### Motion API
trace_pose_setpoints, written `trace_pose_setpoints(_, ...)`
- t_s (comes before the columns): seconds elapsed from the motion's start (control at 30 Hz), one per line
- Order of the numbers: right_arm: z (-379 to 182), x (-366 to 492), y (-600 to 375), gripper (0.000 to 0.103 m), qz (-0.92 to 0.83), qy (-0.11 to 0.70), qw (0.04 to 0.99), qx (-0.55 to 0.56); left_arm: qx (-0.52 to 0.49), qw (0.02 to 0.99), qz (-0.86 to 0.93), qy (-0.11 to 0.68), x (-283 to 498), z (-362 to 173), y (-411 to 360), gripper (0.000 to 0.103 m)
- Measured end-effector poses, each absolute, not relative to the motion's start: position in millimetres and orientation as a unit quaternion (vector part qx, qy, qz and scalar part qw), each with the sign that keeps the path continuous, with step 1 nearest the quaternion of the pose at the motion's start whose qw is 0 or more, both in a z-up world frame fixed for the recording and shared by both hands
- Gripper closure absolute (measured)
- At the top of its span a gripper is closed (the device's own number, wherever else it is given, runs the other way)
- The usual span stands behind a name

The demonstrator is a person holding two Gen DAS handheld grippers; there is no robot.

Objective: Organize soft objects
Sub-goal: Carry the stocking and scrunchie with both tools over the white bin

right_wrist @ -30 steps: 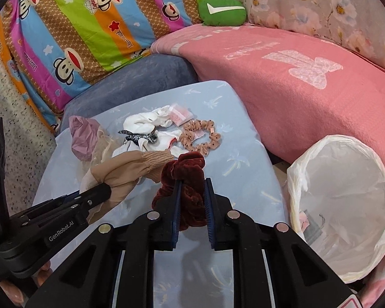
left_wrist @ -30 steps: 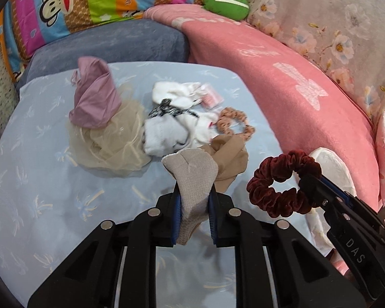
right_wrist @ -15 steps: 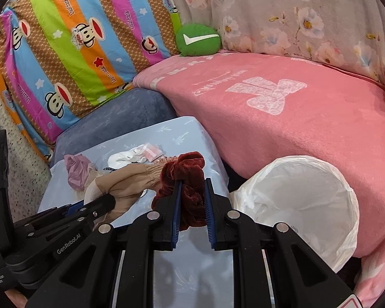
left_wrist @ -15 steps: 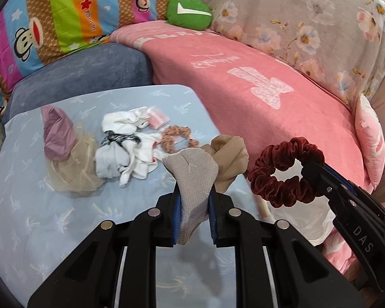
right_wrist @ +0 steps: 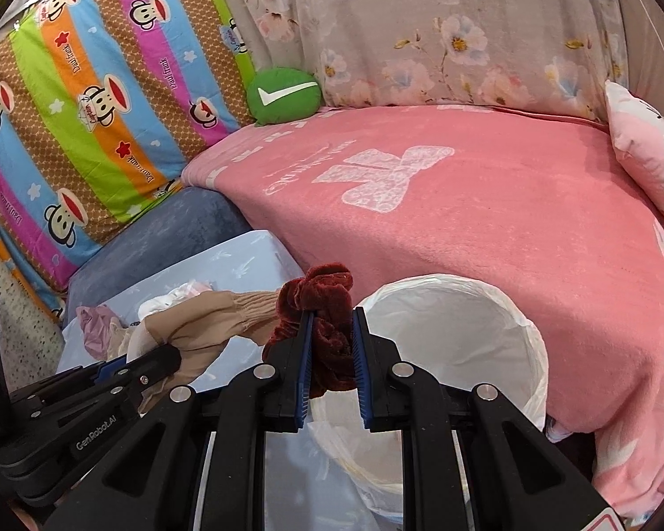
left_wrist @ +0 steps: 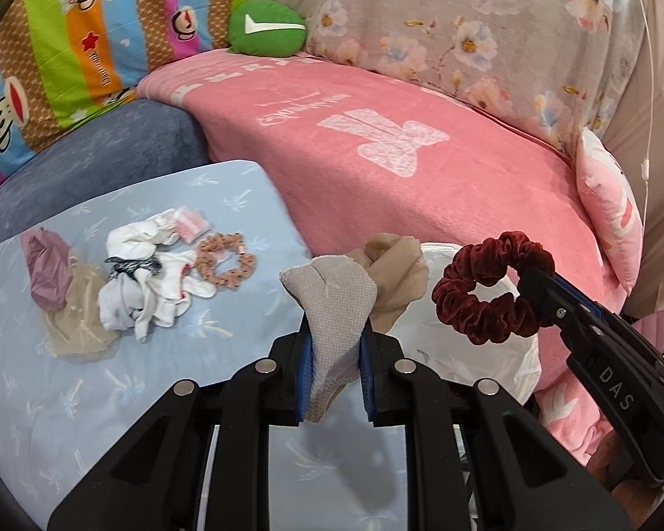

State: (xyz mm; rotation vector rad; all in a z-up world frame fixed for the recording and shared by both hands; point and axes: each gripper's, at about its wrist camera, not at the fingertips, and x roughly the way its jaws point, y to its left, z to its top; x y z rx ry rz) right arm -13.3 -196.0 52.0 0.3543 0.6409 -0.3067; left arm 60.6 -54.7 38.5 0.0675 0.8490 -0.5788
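Left claw [left_wrist: 334,349]: clenched on a beige mesh-toed stocking [left_wrist: 332,305], held up off the desk, its tan leg bunched just behind the fingers.
Right claw [right_wrist: 330,358]: clamped on a dark red velvet scrunchie [right_wrist: 321,309], lifted and sitting right at the near rim of the bin.
Bin: round one lined with a white plastic bag [right_wrist: 456,332], squeezed between the desk and the pink blanket [right_wrist: 465,203]. Pretty sure that's where both items are headed.
Bin contents: honestly can't tell, the view inside is mostly just white liner.
Left on the desk [left_wrist: 66,398]: peach scrunchie [left_wrist: 226,259], a heap of white socks [left_wrist: 150,292] with a black-and-white patterned piece on top, a mauve cloth [left_wrist: 46,272], a sheer beige piece [left_wrist: 82,327] under it, and a small pink packet [left_wrist: 190,222].
Progress: I'd say early-to-mid. Two things in the air, nothing dropped yet, and a good handful untouched on the blue cloth.
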Motion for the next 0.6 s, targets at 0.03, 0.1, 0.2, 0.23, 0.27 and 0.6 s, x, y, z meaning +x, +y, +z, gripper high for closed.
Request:
trace_pose_setpoints(0.03, 51.7, -15.5, -200.0, 0.087, -0.153, 0.311, 0.922, 0.174, 0.035, 0.869, -0.281, 0.406, 59.3, 38.8, -59.3, 0.085)
trace_pose_setpoints(0.1, 50.9, -20.7, -206.8, 0.087, -0.161, 0.31, 0.92, 0.177, 0.04, 0.867, -0.288, 0.405, 56.5, 39.1, -68.6, 0.085)
trace_pose_setpoints(0.2, 49.7, -26.8, -216.0, 0.087, -0.171, 0.309, 0.918, 0.182, 0.046, 0.863, -0.298, 0.406, 52.5, 38.8, -80.3, 0.085)
trace_pose_setpoints(0.23, 49.2, -28.7, -219.0, 0.087, -0.174, 0.308, 0.917, 0.184, 0.047, 0.862, -0.3, 0.407, 51.7, 38.7, -83.6, 0.085)
trace_pose_setpoints(0.27, 49.1, -30.2, -221.5, 0.087, -0.176, 0.308, 0.917, 0.185, 0.048, 0.861, -0.302, 0.407, 51.1, 38.5, -86.2, 0.085)
trace_pose_setpoints(0.6, 44.8, -36.2, -236.3, 0.087, -0.189, 0.308, 0.912, 0.193, 0.043, 0.849, -0.328, 0.413, 49.1, 37.5, -106.3, 0.082)
